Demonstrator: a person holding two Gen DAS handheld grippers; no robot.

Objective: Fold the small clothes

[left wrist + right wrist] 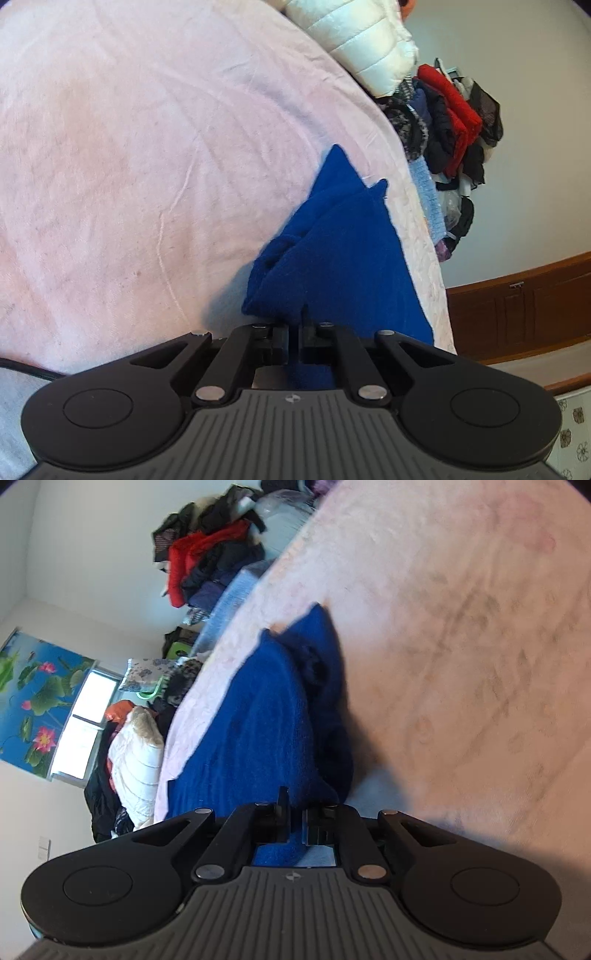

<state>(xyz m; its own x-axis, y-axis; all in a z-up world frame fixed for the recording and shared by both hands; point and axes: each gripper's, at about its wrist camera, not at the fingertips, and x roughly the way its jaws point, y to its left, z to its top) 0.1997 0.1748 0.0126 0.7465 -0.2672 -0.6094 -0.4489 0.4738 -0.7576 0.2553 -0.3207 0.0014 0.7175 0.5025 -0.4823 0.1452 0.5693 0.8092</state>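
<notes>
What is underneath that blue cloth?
The blue cloth lies on a pale pink blanket, which shows all around it. Whatever sits directly beneath the cloth is covered.

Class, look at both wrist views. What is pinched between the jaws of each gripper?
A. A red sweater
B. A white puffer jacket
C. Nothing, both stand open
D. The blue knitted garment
D: in both views the blue knitted garment runs straight into the closed jaws of the left gripper and the right gripper, above the pink blanket.
</notes>
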